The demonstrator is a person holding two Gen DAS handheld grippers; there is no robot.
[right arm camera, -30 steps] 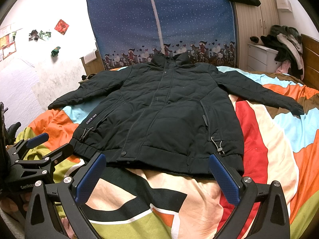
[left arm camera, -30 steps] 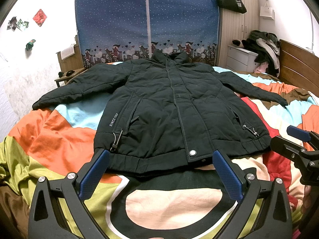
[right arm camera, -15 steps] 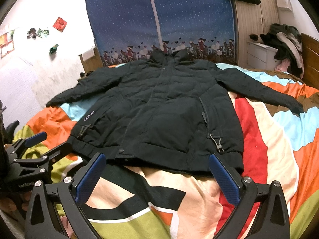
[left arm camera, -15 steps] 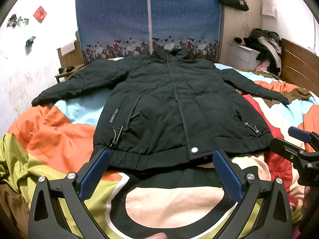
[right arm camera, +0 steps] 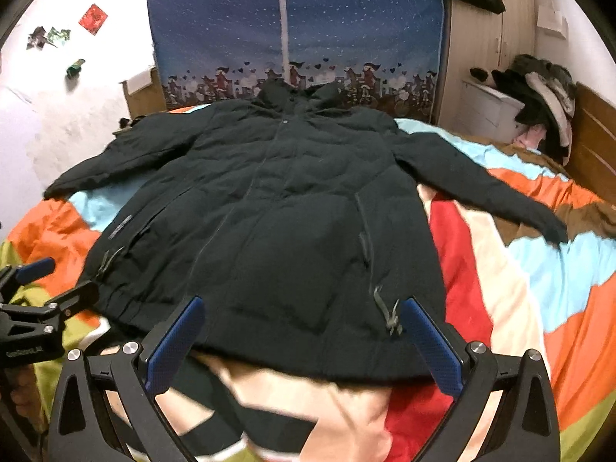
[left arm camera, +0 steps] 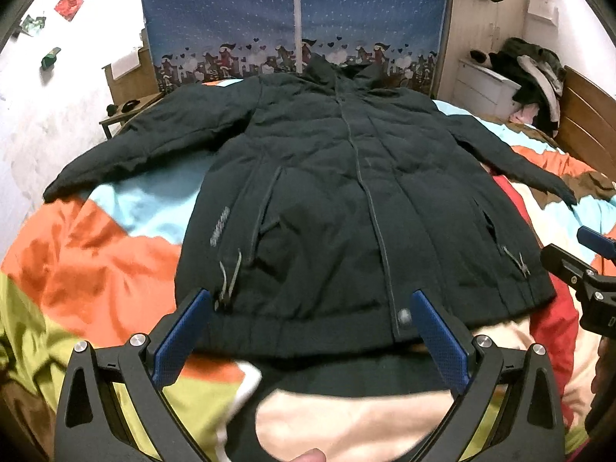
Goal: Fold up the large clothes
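A black padded jacket (left arm camera: 346, 208) (right arm camera: 285, 223) lies flat and face up on the bed, zipped, sleeves spread to both sides, hem toward me. My left gripper (left arm camera: 310, 308) hovers open just over the hem, its blue pads framing the left pocket cord and the hem snap. My right gripper (right arm camera: 302, 313) is open too, over the hem's right half near the right pocket cord. Nothing is between either pair of fingers. Each gripper shows at the edge of the other's view: the right gripper (left arm camera: 593, 265), the left gripper (right arm camera: 38, 300).
A bright patchwork duvet (left arm camera: 96, 265) (right arm camera: 539, 269) covers the bed. A blue starry fabric wardrobe (left arm camera: 296, 19) stands behind the collar. A wooden headboard (left arm camera: 589, 123) and a pile of clothes (left arm camera: 531, 73) sit at the right, a small side table (left arm camera: 127, 111) at the left.
Both grippers have moved forward and down toward the jacket's hem, so the jacket fills more of each view. The jacket has not moved.
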